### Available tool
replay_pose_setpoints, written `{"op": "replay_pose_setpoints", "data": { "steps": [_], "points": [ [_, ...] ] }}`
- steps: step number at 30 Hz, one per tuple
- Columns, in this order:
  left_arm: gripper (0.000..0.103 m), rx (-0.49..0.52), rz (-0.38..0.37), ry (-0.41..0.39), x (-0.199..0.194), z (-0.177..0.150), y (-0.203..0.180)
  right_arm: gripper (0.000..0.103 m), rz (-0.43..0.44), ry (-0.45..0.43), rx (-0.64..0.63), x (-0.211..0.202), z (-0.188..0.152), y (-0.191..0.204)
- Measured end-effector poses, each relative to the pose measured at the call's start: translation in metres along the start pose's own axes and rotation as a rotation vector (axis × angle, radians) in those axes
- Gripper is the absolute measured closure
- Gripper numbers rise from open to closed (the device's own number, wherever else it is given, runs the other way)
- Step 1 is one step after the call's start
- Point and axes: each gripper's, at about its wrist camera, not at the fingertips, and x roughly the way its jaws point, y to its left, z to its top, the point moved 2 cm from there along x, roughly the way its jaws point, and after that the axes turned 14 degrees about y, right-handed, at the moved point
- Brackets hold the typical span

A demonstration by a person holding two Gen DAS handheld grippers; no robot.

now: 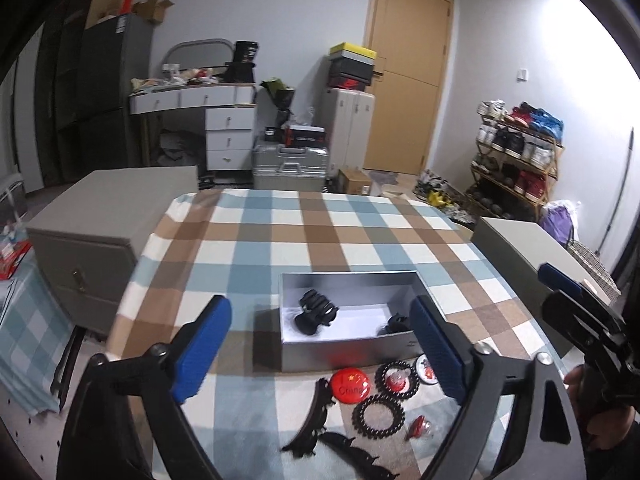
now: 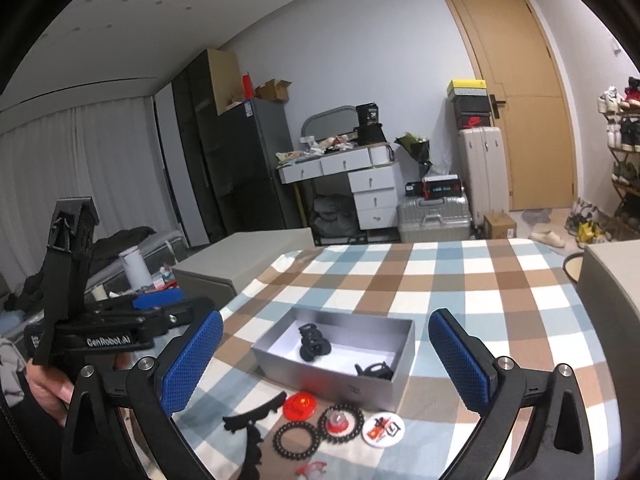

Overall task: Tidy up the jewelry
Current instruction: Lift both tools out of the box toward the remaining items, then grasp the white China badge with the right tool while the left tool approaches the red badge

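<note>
An open silver box (image 1: pixel 344 354) stands on the checked tablecloth. It holds a black hair claw (image 1: pixel 316 312) and a second black clip (image 1: pixel 396 324). In front of it lie a red badge (image 1: pixel 350 384), two black bead bracelets (image 1: pixel 378 416), a white badge (image 2: pixel 383 428) and black comb clips (image 1: pixel 312 420). My left gripper (image 1: pixel 320 320) hovers open above the near side of the box with nothing between its blue pads. My right gripper (image 2: pixel 326 316) is open and empty too, facing the same box (image 2: pixel 320 376) and claw (image 2: pixel 314 342). Neither touches anything.
Grey cabinets flank the table, one at the left (image 1: pixel 92 216) and one at the right (image 1: pixel 520 240). A wicker basket (image 1: pixel 592 264) sits behind the right one. A hand (image 2: pixel 44 388) holds the left gripper's handle. Suitcases, a desk and a shoe rack stand across the room.
</note>
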Motion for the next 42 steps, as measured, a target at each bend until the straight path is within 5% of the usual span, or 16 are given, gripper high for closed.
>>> {"op": "replay_pose_setpoints", "data": {
  "steps": [15, 29, 42],
  "points": [
    [0.001, -0.033, 0.056, 0.043, 0.004, -0.052, 0.022, 0.000, -0.043, 0.213, -0.047, 0.025, -0.059, 0.002],
    [0.001, -0.015, -0.003, 0.158, 0.029, -0.068, 0.013, 0.000, -0.087, 0.387, 0.033, 0.068, -0.076, -0.031],
    [0.001, -0.048, -0.018, 0.218, 0.047, -0.065, 0.019, 0.032, -0.156, 0.533, -0.020, 0.111, -0.073, -0.047]
  ]
}}
